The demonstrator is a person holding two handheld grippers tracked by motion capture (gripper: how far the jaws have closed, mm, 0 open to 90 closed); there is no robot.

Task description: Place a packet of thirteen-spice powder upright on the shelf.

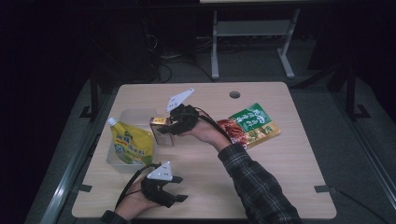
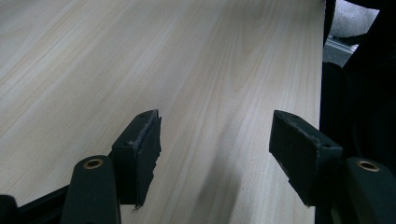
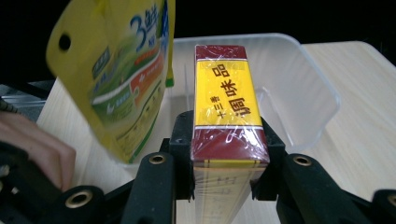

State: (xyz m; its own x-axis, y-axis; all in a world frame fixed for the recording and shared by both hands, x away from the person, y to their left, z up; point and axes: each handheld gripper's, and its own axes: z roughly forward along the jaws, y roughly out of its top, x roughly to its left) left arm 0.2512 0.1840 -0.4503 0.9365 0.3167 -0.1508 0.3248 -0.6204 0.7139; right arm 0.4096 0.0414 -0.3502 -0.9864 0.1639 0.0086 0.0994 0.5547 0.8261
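Item: seasoning box (image 3: 227,107), maroon/yellow, film-wrapped, nearest the lens in right gripper view; clamped betw. both jaws of right gripper (image 3: 224,156), pads (image 3: 183,140) pressed on its two long side faces, near end of box. Long axis runs straight out from the jaws, far end pointing into the clear plastic bin (image 3: 317,88). Landmark = bin. High view: box (image 1: 160,127) just off bin's right wall, apparently above table level, right gripper (image 1: 173,125) behind it on the side away from bin. Key relation: bin lies dead ahead along box's long axis, so the move looks to me like a short push fwd then lower; no re-grip likely needed. Inside bin, left portion: yellow spouted pouch (image 1: 131,142), leaning, spout toward far-left corner; free space in bin is right of pouch, and whether it takes the box flat I can't say. Risk (judgement): box end nudging pouch. Right of bin, well apart: green/red snack bag (image 1: 250,124), flat on table (image 1: 280,186). Near side of bin, by table's front edge: left gripper (image 1: 181,188), jaws spread wide, nothing betw. them, over bare wood (image 2: 215,84). Right hand by far the nearer to bin opening.
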